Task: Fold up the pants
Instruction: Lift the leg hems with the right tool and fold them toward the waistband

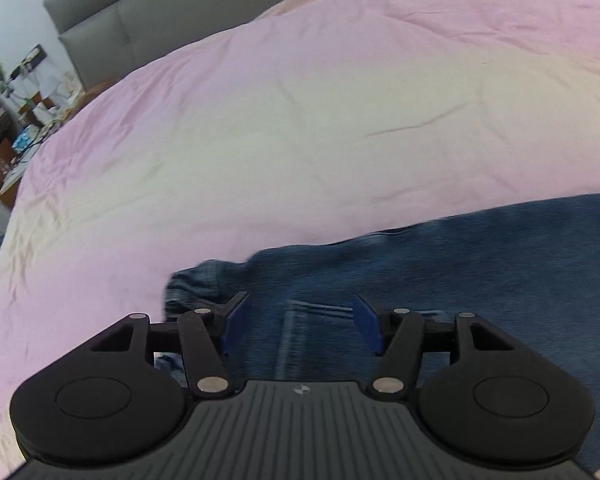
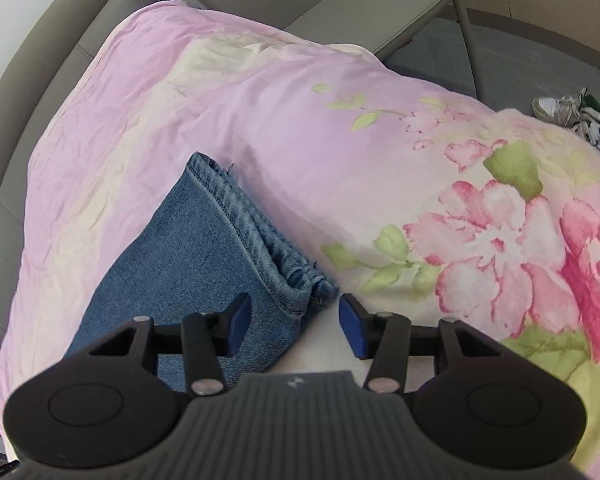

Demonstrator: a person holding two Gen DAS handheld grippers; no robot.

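Denim pants (image 2: 188, 248) btwn open claws (image 2: 296, 328)

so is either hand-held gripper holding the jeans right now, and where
Neither. The left hand-held gripper is open above the jeans, pads clear of the denim. The right hand-held gripper is open too, over the leg hems, gripping nothing.

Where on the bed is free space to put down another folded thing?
The pink cover is bare between the jeans and the grey headboard. In the right wrist view, the flowered part beyond the jeans' hems is also free. It is crowded only where the jeans lie, under both open grippers.
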